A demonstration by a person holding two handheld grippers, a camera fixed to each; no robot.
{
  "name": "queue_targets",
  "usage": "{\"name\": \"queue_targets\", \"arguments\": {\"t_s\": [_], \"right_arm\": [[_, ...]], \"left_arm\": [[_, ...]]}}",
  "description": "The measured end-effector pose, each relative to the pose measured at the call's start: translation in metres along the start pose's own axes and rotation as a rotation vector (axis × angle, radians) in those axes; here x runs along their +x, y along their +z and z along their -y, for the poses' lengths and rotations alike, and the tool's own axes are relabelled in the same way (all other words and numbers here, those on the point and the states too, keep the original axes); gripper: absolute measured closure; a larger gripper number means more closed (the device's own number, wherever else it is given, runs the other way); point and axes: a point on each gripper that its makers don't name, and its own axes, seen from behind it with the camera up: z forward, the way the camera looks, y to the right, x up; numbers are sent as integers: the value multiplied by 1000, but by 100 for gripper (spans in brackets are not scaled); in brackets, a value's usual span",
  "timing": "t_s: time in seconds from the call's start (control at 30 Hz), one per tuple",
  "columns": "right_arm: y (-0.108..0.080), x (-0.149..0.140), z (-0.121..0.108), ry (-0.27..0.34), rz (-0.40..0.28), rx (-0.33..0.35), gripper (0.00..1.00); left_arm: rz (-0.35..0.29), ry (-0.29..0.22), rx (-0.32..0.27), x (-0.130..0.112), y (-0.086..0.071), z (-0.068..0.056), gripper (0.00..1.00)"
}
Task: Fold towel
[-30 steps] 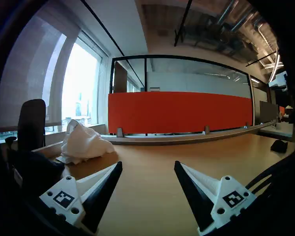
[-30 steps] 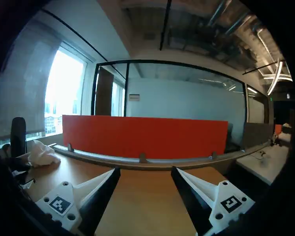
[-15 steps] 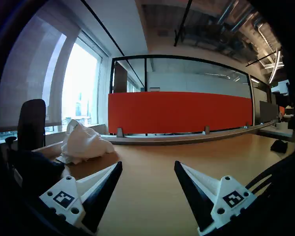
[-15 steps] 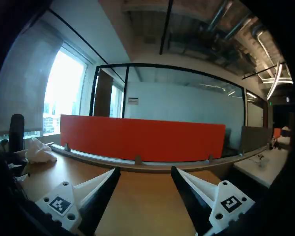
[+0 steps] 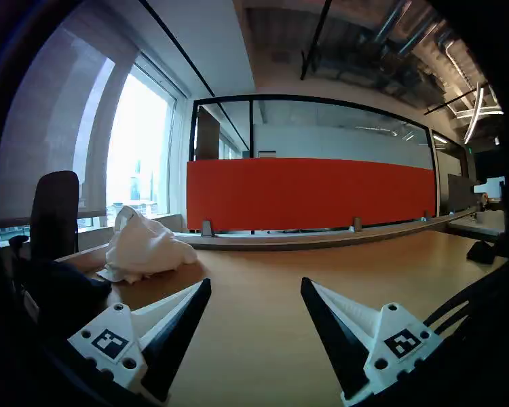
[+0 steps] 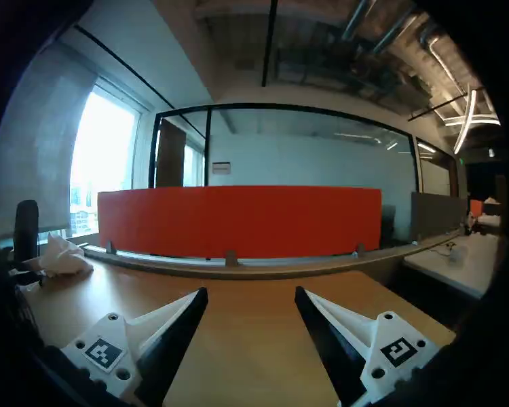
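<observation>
While our left gripper (image 5: pixel 254 280) and right gripper (image 6: pixel 250 290) spread wide over the long wooden desk (image 5: pixel 363 261) — holding nothing — the crumpled white towel (image 5: pixel 144 248) lies well apart.

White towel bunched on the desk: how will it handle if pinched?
Probably floppy: the towel sits in a crumpled heap with soft folds, so one pinch likely lifts a drooping corner. Loosely piled, so probably light for its bulk. Pushed, it should bunch on the desk rather than slide.
</observation>
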Motion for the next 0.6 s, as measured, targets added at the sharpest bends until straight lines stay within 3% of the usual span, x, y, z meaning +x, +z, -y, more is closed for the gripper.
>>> {"name": "queue_targets", "arguments": {"t_s": [0.6], "right_arm": [[-4, -71, -13, 47, 2, -23, 0]], "left_arm": [[0, 0, 0, 0, 0, -1, 2]]}}
